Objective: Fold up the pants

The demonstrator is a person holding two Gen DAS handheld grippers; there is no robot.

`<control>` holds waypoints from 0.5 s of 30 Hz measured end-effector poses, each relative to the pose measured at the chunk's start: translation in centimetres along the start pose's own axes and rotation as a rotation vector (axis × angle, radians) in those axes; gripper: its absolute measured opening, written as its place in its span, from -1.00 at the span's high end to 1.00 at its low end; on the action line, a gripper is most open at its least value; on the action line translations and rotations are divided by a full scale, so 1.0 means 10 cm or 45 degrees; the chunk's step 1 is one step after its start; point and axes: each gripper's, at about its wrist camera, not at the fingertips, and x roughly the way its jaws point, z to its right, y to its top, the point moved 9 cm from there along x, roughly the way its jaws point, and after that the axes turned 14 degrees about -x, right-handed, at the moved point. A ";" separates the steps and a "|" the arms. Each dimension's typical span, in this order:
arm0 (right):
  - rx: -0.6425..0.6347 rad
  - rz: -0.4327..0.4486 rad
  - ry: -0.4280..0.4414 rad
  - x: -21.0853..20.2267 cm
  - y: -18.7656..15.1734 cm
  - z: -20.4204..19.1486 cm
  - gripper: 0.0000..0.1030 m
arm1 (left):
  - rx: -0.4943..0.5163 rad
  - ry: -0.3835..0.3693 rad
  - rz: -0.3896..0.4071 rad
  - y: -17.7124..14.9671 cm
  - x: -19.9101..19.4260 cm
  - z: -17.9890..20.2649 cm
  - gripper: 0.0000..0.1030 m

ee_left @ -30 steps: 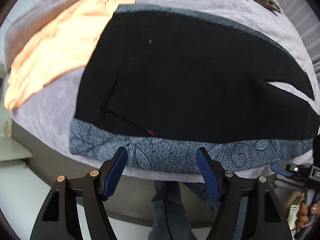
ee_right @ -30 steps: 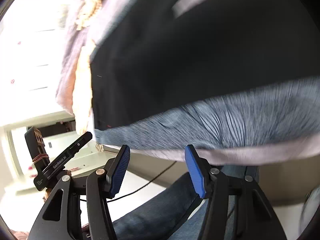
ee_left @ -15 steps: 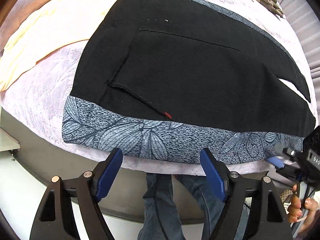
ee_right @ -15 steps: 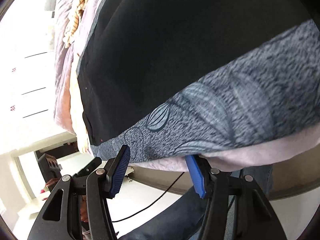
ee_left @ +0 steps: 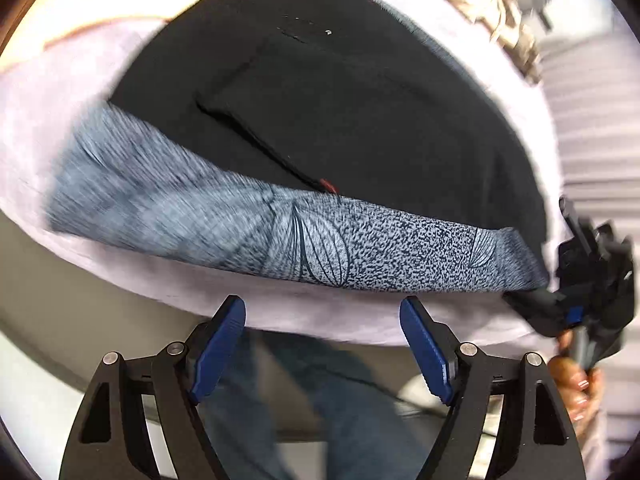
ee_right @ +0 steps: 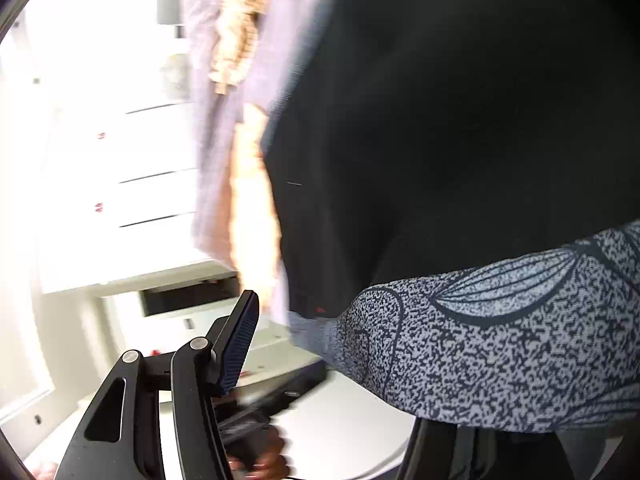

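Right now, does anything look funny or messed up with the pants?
Nothing looks torn or spilled. The black pants lie mostly flat on the lavender cover. The patterned waistband reaches close to the cover's near edge.

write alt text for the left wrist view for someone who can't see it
Black pants with a grey leaf-print waistband lie flat on a lilac cover, waistband nearest the camera. The left hand-held gripper hovers open just short of the waistband, while the right hand-held gripper reaches the waistband's right end.

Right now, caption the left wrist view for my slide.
Open left gripper near the pants waistband.
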 end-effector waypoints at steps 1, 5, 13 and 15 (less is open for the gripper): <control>-0.027 0.005 0.006 -0.03 0.04 -0.09 -0.24 | -0.030 -0.045 0.004 0.04 0.01 0.04 -0.57; -0.078 -0.037 -0.030 -0.04 0.05 -0.19 -0.25 | -0.129 -0.140 0.018 0.31 0.10 0.13 -0.57; 0.030 -0.035 -0.155 -0.21 -0.24 0.35 -0.25 | -0.146 -0.136 0.041 0.47 0.18 0.10 -0.56; 0.094 0.014 -0.198 -0.41 -0.27 0.58 -0.25 | -0.131 -0.123 0.039 0.54 0.09 -0.01 -0.56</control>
